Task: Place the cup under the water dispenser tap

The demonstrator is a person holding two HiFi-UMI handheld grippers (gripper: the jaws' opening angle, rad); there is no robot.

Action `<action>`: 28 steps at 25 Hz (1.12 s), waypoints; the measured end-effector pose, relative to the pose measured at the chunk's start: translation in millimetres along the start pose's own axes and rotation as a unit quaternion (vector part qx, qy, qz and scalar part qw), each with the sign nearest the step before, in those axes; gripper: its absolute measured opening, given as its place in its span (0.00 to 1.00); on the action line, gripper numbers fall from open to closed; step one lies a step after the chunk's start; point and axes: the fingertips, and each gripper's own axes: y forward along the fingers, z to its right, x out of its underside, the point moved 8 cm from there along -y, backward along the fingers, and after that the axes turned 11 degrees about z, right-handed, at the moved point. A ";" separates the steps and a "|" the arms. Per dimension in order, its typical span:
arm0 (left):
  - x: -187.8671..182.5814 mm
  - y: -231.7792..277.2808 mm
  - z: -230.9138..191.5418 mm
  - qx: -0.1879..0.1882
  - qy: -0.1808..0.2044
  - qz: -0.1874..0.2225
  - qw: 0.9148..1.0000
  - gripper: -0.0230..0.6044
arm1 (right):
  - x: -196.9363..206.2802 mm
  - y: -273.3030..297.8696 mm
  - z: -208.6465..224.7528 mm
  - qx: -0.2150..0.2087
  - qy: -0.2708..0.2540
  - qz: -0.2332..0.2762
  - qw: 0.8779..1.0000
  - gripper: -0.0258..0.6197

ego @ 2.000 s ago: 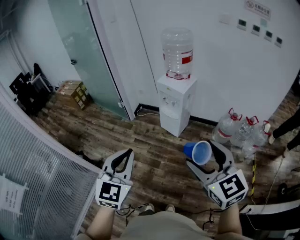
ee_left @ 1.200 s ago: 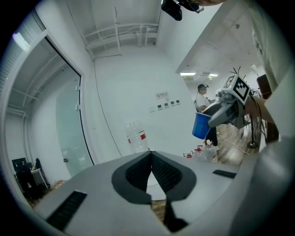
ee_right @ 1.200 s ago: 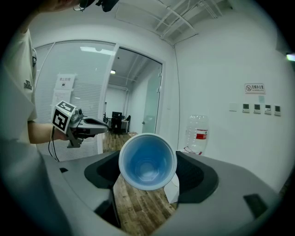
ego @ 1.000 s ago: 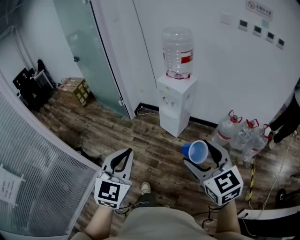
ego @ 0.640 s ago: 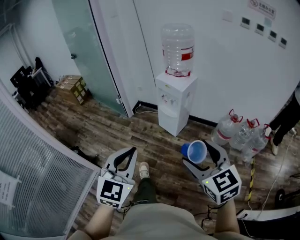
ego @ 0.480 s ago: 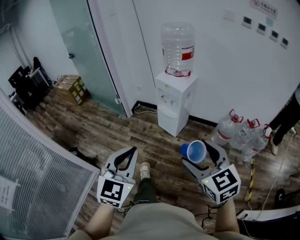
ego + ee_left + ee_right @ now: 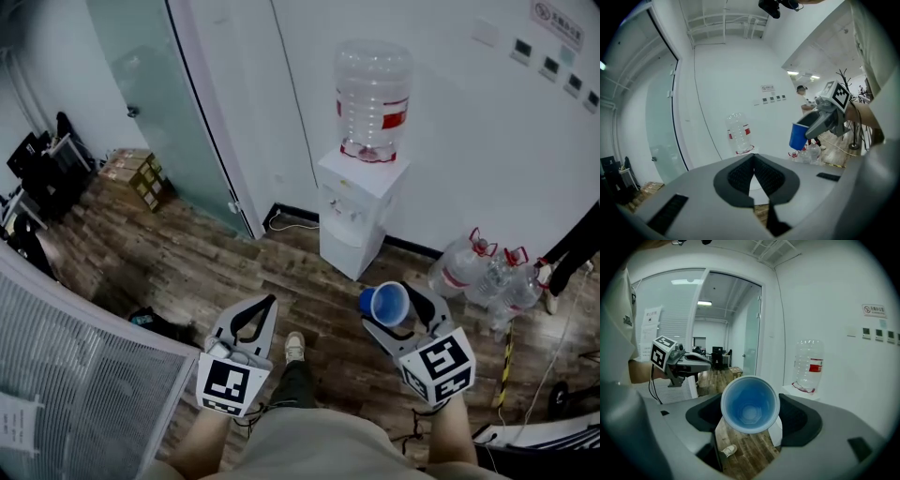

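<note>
Blue cup point(image 7: 750, 405) sits clamped on its side in the right gripper point(image 7: 397, 302), jaws spread wide around it, mouth facing back, empty inside. Left gripper point(image 7: 753, 159) has its jaws pressed together on nothing. So the pick-up looks done; the approach and placing remain. Across the wooden floor point(image 7: 216, 272), well apart, stands the white water dispenser point(image 7: 358, 216) with its bottle point(image 7: 373, 98).
</note>
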 end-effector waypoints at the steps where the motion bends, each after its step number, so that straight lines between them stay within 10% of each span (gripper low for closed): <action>1: 3.0 8.4 -11.6 0.002 -0.001 -0.001 1.000 0.04 | -1.8 13.2 4.2 0.000 0.002 -0.004 1.000 0.61; 15: 62.4 167.8 -183.5 0.069 -0.021 -0.019 0.997 0.04 | -15.5 225.5 87.4 0.044 0.019 -0.074 0.996 0.61; 28: 130.7 278.3 -244.7 0.131 -0.040 -0.040 0.990 0.04 | 30.4 356.1 156.3 0.091 0.092 -0.094 0.987 0.61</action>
